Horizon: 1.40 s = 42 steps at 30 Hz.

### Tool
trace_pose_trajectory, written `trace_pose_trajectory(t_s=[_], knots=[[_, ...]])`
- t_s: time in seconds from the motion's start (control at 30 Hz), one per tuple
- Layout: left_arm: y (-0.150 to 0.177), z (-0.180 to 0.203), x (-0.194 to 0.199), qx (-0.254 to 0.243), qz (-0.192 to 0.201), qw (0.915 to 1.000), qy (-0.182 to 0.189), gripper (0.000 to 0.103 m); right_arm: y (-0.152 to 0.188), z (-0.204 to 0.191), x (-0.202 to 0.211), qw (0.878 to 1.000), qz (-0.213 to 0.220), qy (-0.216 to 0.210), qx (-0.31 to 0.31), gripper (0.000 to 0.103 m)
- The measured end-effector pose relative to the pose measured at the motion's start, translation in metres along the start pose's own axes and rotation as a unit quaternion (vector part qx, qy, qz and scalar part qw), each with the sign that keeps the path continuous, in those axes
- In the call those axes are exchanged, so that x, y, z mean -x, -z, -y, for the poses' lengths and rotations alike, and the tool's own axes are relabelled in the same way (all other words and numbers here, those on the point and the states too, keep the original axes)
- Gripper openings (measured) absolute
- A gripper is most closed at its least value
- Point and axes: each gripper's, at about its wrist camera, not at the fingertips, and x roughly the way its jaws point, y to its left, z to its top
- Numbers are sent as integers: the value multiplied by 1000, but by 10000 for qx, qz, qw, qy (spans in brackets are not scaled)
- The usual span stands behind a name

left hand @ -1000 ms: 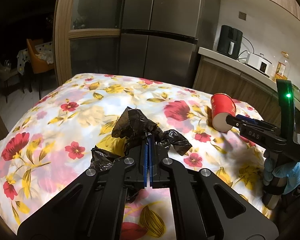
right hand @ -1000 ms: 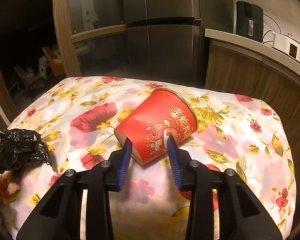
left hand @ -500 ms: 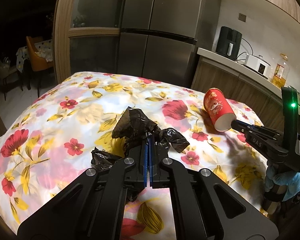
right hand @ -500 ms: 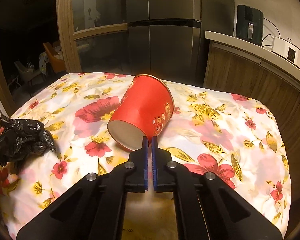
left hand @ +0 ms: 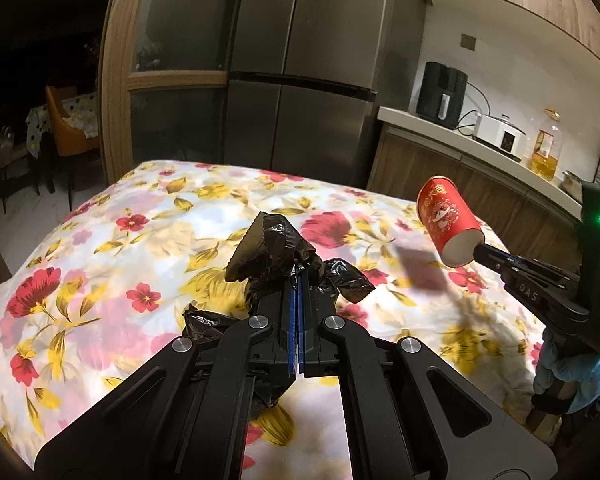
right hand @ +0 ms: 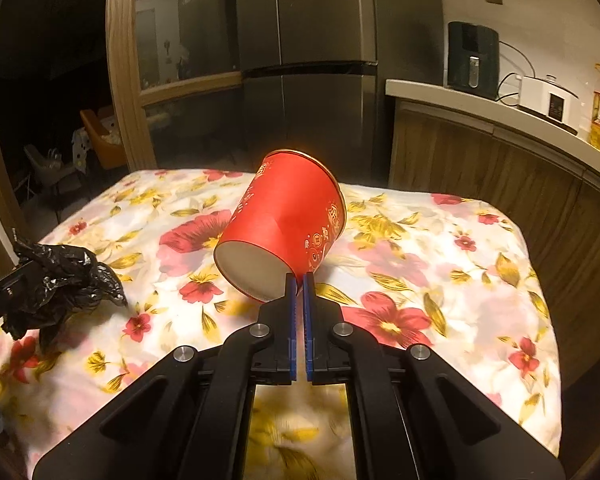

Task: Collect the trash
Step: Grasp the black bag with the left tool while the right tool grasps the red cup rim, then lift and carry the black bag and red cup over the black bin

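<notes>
Above the floral tablecloth (right hand: 440, 240), right gripper (right hand: 299, 280) is clenched on the bottom rim of a red paper cup (right hand: 284, 220); jaws nearly together, pinching the cup wall at the base edge. Cup is tilted, white underside toward the right wrist camera, gold-rimmed mouth pointing away and up. Left wrist view shows the same cup (left hand: 448, 220) clear of the cloth, with its shadow on the fabric below, so I read it as lifted, not resting. Left gripper (left hand: 299, 280) is clenched on a black plastic trash bag (left hand: 276, 252); blue pads closed with the film bunched between and around them. Bag is crumpled, part standing above the fingers, part hanging below toward the cloth; whether the lower part touches the cloth cannot be told. No open mouth visible in either view. In the right wrist view the bag (right hand: 60, 284) sits at the left edge, well apart from the cup. Status, as judgement: both task items are in hand, pick-up of the cup looks done, and the bag is held but not opened. Remaining: bring cup and bag together, get the bag mouth open enough to accept the cup, drop it in. No other loose trash visible on the cloth in these two views; the near corners are hidden by the gripper bodies. Risks noted: rim pinch on a thin paper wall may slip or crush; a bunched bag held by one gripper may not present an opening.
</notes>
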Motion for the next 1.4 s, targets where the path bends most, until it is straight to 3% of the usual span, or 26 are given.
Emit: trace_pose_trajectory(t_s=[0.3,0.77,0.97,1.27,1.4], knots=[[-10,38,21,-231,192,9992,261,0,4,14,54,9990,367,98,-216,4],[-20,153,46,-881,465,9880,1178,0,23,82,147,9898,906,720,-834,4],[-21,225,51,-1202,552,9750,1784,0,37,129,188,9777,1138,1246,-1252,4],[-10,342,46,-1517,480,9451,2853,0,66,213,241,9436,1337,2318,-1950,4],[-2,379,41,-1595,413,9334,3189,0,76,237,249,9328,1335,2541,-2178,4]])
